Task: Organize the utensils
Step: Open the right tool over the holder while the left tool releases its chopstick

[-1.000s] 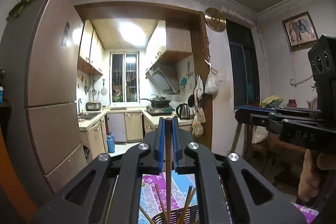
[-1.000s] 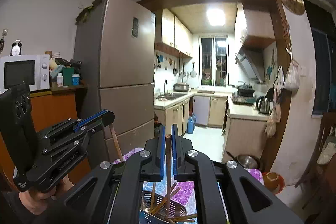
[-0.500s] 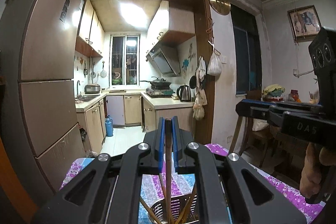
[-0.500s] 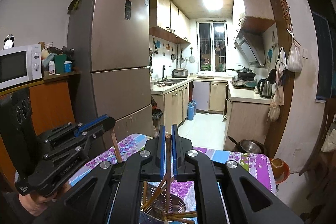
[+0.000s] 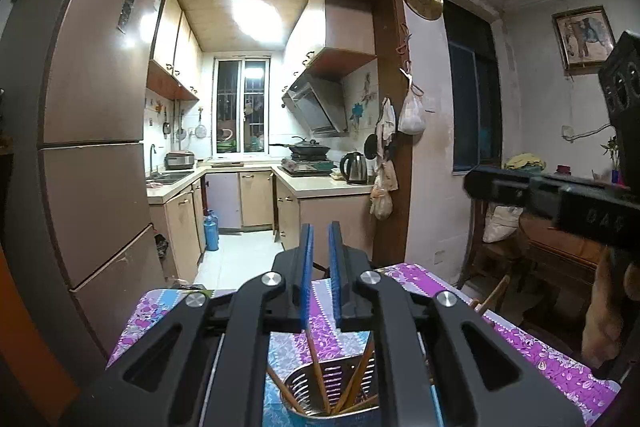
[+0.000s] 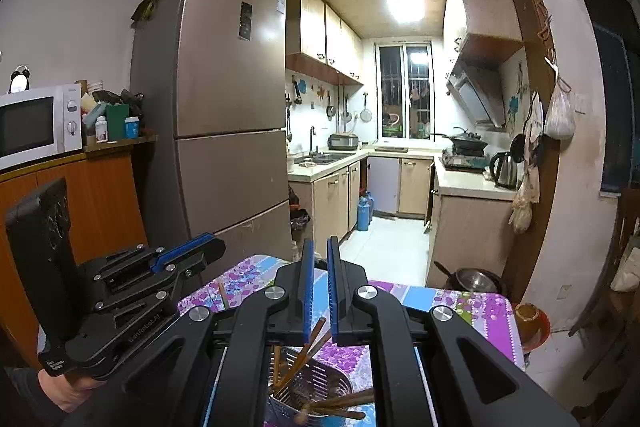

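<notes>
In the left wrist view my left gripper point(image 5: 319, 227) hangs over a perforated metal utensil holder point(image 5: 320, 383) with several wooden chopsticks point(image 5: 316, 359) standing in it. Its jaws are opening, with a narrow gap and nothing between the blue pads. My right gripper point(image 6: 318, 241) stands likewise above a metal holder point(image 6: 320, 379) of chopsticks point(image 6: 308, 343); its jaws are also opening and hold nothing. Each gripper shows in the other's view, the right gripper point(image 5: 472, 183) at the right and the left gripper point(image 6: 218, 247) at the left, above one upright chopstick point(image 6: 222, 295).
The holders stand on a table with a purple floral cloth point(image 5: 540, 347). A tall fridge point(image 5: 92, 147) is to the left, a microwave point(image 6: 36, 123) on an orange cabinet, a wooden chair point(image 5: 492, 291) at the right, and an orange bowl point(image 6: 528, 315) near the table's right edge.
Both grippers sank toward the holders. Each held a chopstick upright between its pads; now both pairs of jaws have parted and the chopsticks stand in the holders.
</notes>
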Motion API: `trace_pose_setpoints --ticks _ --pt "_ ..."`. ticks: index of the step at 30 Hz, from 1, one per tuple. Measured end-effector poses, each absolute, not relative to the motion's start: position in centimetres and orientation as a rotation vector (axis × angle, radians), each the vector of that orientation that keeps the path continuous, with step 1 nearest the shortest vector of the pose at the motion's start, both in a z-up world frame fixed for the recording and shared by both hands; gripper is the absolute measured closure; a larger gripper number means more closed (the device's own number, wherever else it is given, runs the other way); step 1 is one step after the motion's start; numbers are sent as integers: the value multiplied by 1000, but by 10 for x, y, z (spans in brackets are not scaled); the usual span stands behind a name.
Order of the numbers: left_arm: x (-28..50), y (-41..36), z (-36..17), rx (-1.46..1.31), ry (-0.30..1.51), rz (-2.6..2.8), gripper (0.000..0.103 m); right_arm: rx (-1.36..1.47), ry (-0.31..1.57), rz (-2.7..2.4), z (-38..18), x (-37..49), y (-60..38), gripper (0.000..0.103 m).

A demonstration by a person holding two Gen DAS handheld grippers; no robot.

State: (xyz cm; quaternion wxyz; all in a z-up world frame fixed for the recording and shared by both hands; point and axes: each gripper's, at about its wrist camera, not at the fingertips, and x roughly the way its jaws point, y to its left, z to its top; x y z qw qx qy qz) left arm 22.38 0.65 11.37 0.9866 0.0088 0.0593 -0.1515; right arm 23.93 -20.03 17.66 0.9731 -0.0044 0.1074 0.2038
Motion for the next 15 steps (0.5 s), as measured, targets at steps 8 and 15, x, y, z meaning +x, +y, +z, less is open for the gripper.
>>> trace_pose_setpoints --ticks 8,15 --pt "191 20 118 -16 94 -256 37 6 129 405 196 192 -212 61" --pt "135 46 108 -14 39 -153 6 23 42 410 192 120 -219 18"
